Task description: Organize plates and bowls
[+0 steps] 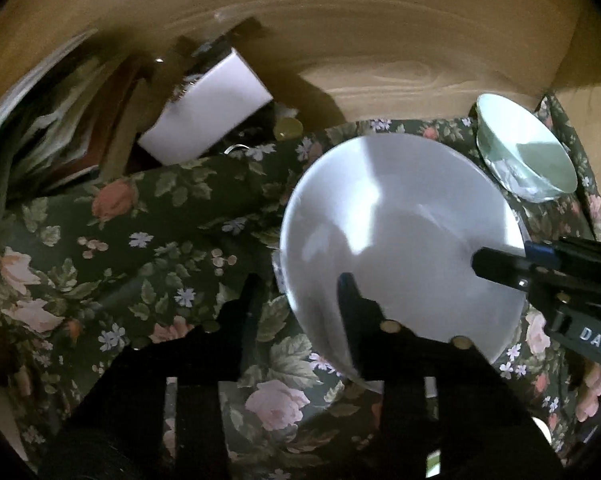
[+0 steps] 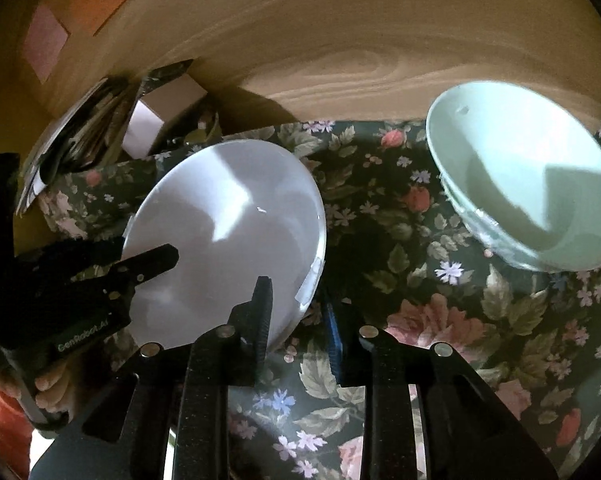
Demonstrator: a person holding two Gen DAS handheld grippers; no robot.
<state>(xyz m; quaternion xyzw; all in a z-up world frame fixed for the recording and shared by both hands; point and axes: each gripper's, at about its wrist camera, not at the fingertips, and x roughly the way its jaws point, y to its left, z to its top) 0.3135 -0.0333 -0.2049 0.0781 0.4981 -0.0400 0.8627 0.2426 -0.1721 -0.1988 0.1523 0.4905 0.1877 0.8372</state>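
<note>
- Left tongs [image 1: 300, 284]: apart, one finger over plate [image 1: 400, 240]
- Right tongs [image 2: 298, 300]: apart straddling plate rim
- Bowl [image 2: 520, 184]: right of them, on floral cloth [image 2: 380, 208]

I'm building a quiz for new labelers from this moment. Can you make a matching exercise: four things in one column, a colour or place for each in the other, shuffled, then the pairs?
Things:
1. plate
2. bowl
3. tablecloth
4. white box

Descriptions:
A. dark green with pink roses
B. pale green, at the far right of the cloth
C. flat and white, with both grippers at its edges
D. leaning among the clutter at the far left

Pairs: 1-C, 2-B, 3-A, 4-D
</note>
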